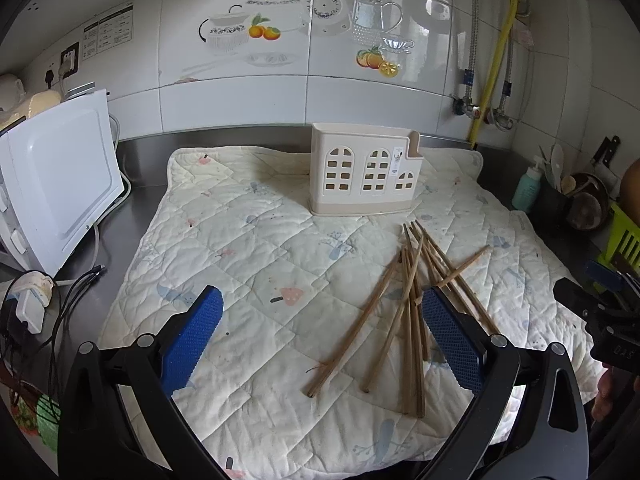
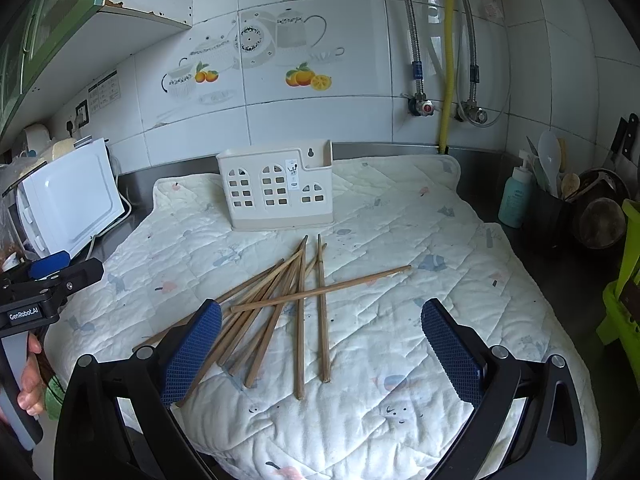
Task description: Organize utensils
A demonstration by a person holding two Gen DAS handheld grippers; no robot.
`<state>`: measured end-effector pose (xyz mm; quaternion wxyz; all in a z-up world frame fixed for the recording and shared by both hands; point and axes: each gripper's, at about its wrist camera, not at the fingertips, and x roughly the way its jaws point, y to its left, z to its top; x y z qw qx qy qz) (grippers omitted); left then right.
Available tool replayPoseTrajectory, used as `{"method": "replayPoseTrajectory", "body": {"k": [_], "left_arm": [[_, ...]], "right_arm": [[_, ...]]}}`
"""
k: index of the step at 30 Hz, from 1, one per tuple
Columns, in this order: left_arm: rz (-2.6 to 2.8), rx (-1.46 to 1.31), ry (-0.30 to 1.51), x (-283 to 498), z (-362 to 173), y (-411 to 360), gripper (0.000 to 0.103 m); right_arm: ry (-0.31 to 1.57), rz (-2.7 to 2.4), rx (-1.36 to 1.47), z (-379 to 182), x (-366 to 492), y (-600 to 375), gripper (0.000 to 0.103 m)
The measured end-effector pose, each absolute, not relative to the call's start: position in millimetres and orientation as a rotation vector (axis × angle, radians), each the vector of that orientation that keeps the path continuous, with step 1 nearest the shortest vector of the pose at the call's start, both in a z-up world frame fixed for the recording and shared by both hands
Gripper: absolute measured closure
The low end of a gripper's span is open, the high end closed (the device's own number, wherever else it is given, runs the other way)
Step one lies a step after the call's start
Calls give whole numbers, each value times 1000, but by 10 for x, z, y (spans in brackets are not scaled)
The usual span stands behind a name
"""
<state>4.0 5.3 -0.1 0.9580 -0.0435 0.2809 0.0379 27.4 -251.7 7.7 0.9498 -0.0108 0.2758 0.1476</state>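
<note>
a steel counter (image 2: 532,256) runs under the tiled wall, and most of it is covered by a quilted cream mat (image 2: 400,240) printed with small pastel shapes. a white microwave (image 1: 60,184) stands off the mat's left edge, and at the far right there is a dark pot (image 2: 600,220) with a teal pump bottle (image 2: 516,200) just beside a black holder of spoons. near the back of the mat stands the cream utensil holder (image 2: 276,192), upright, its front cut with little arched windows. in front of it, well apart from its base, a loose pile of wooden chopsticks (image 2: 296,304) lies crossed on the mat, one stick slanting off to the right over the others. the right gripper (image 2: 320,344) hangs over the near ends of the pile, its blue pads spread wide with nothing between them. the left gripper (image 1: 320,340) hovers to the left of the pile, fingers just as wide, its right pad (image 1: 452,340) covering part of a few sticks in that view.
</note>
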Motion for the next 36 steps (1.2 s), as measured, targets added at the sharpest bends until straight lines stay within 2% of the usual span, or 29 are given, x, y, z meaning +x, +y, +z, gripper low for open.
{"method": "replayPoseTrajectory", "body": {"k": [36], "left_arm": [[60,12,504,-207,34,-169,5]], "right_arm": [[537,287,-54,57,70,-2531,6]]}}
